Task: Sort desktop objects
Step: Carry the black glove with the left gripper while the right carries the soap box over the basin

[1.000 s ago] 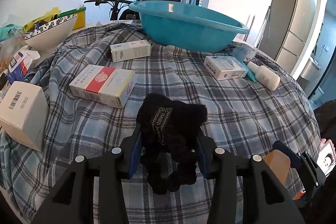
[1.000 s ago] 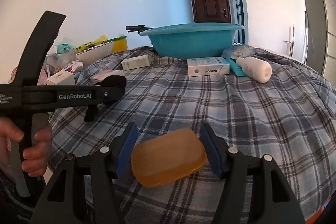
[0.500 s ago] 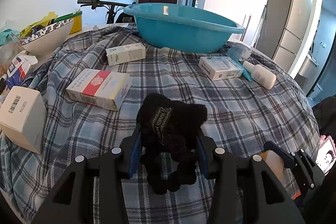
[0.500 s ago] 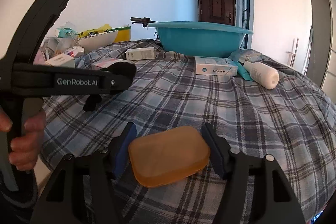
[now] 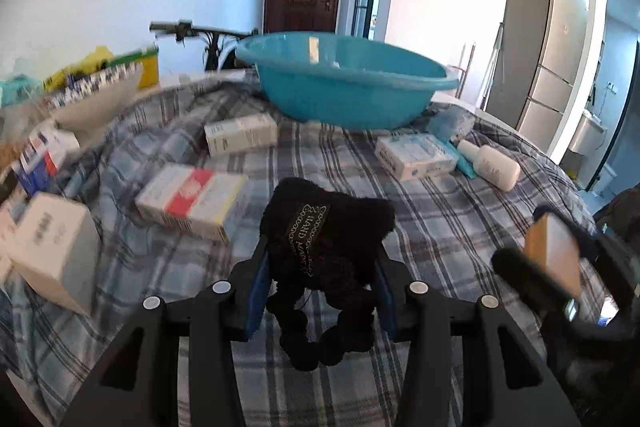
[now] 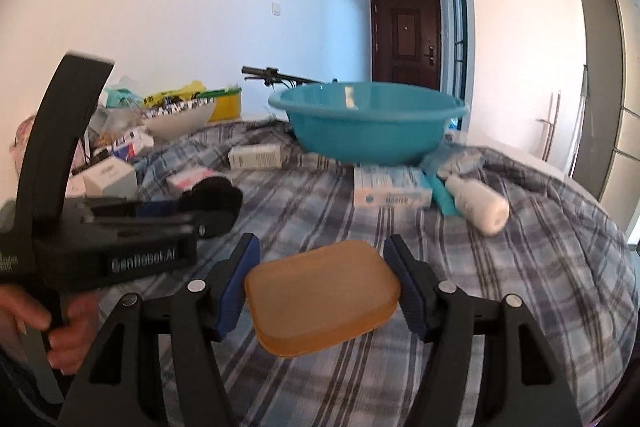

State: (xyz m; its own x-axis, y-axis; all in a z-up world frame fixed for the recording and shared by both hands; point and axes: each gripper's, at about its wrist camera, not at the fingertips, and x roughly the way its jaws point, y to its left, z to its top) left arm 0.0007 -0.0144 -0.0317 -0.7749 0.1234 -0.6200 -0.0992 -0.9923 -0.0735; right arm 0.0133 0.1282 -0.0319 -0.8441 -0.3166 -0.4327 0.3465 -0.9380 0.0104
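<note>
My left gripper (image 5: pixel 320 279) is shut on a black fuzzy hair tie (image 5: pixel 326 247) with a woven label, held above the plaid cloth. My right gripper (image 6: pixel 322 287) is shut on an orange translucent soap bar (image 6: pixel 322 297), also held above the cloth. In the left wrist view the soap (image 5: pixel 554 253) shows at the right; in the right wrist view the hair tie (image 6: pixel 212 197) and left gripper show at the left. A teal basin (image 5: pixel 346 91) stands at the far side of the table, also in the right wrist view (image 6: pixel 368 129).
On the plaid cloth (image 5: pixel 440 227) lie a red-and-white box (image 5: pixel 192 201), a white box (image 5: pixel 242 139), a pale blue box (image 5: pixel 416 157), a white bottle (image 5: pixel 490 165) and a white carton (image 5: pixel 52 251). A patterned bowl (image 5: pixel 96 99) and clutter sit at far left.
Both grippers have risen and moved toward the basin, each still holding its object. The right gripper now sits higher and closer beside the left one.
</note>
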